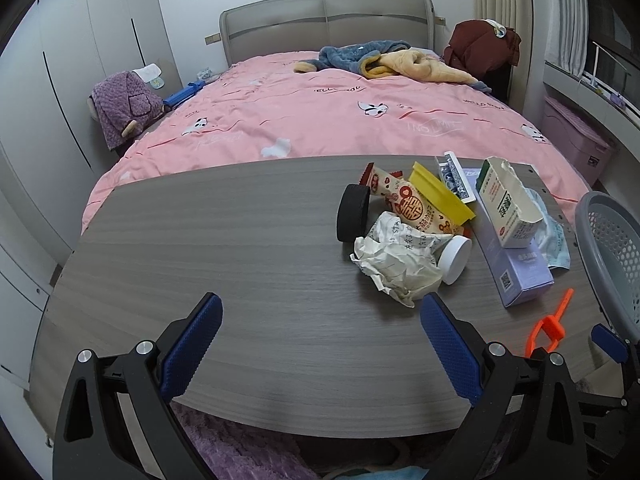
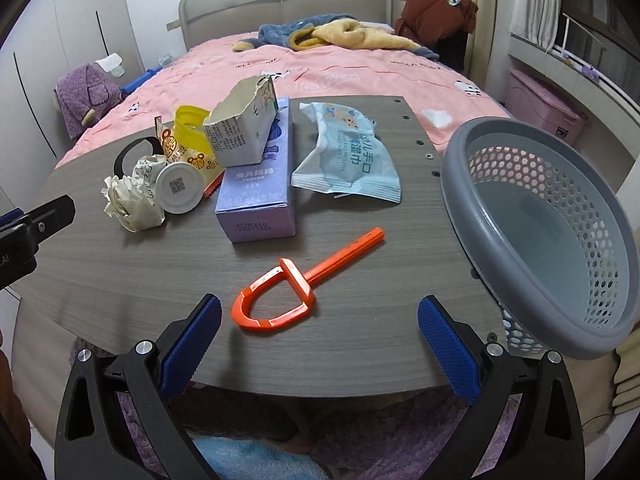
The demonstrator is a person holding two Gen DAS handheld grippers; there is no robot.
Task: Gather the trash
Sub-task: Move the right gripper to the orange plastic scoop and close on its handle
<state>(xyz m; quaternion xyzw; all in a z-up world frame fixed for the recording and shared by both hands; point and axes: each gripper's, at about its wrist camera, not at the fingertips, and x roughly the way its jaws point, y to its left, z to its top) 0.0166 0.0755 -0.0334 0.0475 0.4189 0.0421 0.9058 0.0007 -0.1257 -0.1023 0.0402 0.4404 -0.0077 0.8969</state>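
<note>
With both grippers' jaws spread and empty, we see the trash pile [image 2: 240, 160] mid-table, left of the basket [image 2: 540, 240] overhanging the table's right edge — a bump could topple it.

Orange clip [image 2: 280, 296], perforated grey basket [image 2: 480, 216]

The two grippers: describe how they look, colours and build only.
Both look alike. The left gripper and the right gripper each have two black plastic arms with triangular cut-outs and silver round bolts at the joints. The jaws carry blue pads with a fine dotted texture. No cables or sleeves show.
</note>
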